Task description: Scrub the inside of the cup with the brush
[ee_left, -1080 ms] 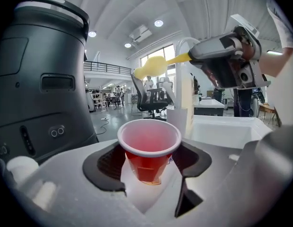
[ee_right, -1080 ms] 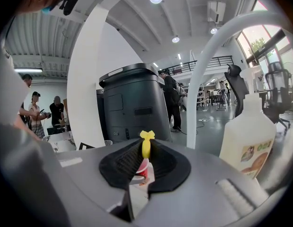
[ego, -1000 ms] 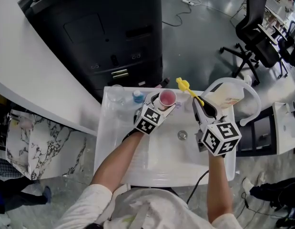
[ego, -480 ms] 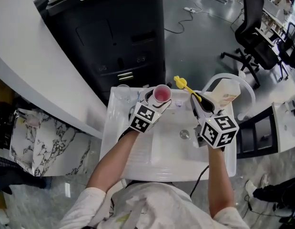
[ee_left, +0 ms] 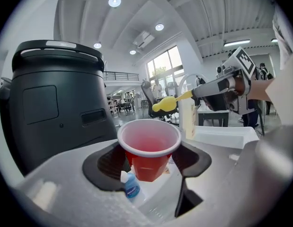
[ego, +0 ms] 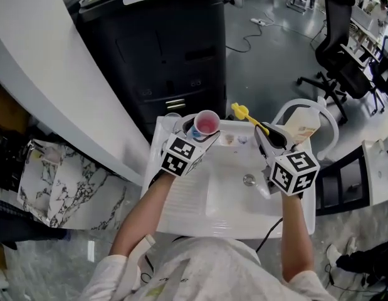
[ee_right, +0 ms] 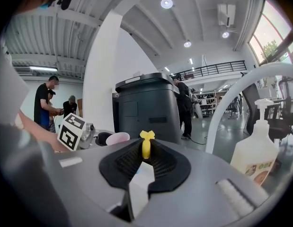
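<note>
A red plastic cup (ego: 207,122) with a white rim stands upright between the jaws of my left gripper (ego: 202,133), which is shut on its sides. It hangs above the back left of the white sink (ego: 181,196). In the left gripper view the cup (ee_left: 149,148) is empty and fills the gap of that gripper (ee_left: 147,156). My right gripper (ego: 269,137) is shut on the handle of a yellow brush (ego: 241,111), whose head points toward the cup but stays apart from it. The right gripper view shows the brush (ee_right: 146,144) pinched between the pads of the right gripper (ee_right: 145,161), and the cup (ee_right: 117,137) off to the left.
A drain (ego: 249,180) sits in the basin under the right gripper. A curved white faucet (ego: 327,123) and a soap bottle (ego: 301,127) stand at the sink's back right. A small blue bottle (ee_left: 131,187) lies below the cup. A big black cabinet (ego: 162,49) stands behind the sink.
My left gripper has lifted the cup up and toward the back left of the sink. The right gripper with the brush has shifted only a little.
</note>
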A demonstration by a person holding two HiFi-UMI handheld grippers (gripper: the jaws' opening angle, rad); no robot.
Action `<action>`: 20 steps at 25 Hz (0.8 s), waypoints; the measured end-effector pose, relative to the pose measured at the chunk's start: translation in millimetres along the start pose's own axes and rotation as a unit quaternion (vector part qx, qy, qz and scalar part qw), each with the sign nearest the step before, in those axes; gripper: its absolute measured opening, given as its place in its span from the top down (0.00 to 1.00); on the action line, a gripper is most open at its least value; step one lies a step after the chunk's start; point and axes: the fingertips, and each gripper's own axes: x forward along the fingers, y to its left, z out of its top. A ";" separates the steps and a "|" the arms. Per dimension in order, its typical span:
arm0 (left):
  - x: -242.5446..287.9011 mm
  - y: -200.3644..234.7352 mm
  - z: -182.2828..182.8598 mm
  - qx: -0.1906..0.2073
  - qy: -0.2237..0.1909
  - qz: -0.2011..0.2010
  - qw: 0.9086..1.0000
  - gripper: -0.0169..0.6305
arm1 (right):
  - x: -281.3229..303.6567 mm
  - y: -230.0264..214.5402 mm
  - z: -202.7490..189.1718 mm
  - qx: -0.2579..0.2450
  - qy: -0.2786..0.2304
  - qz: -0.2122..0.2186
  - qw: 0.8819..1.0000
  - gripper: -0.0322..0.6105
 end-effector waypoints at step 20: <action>-14.0 -2.2 -18.6 0.138 0.102 -0.022 0.985 0.51 | -8.4 35.8 9.6 -0.055 0.028 0.089 0.994 0.89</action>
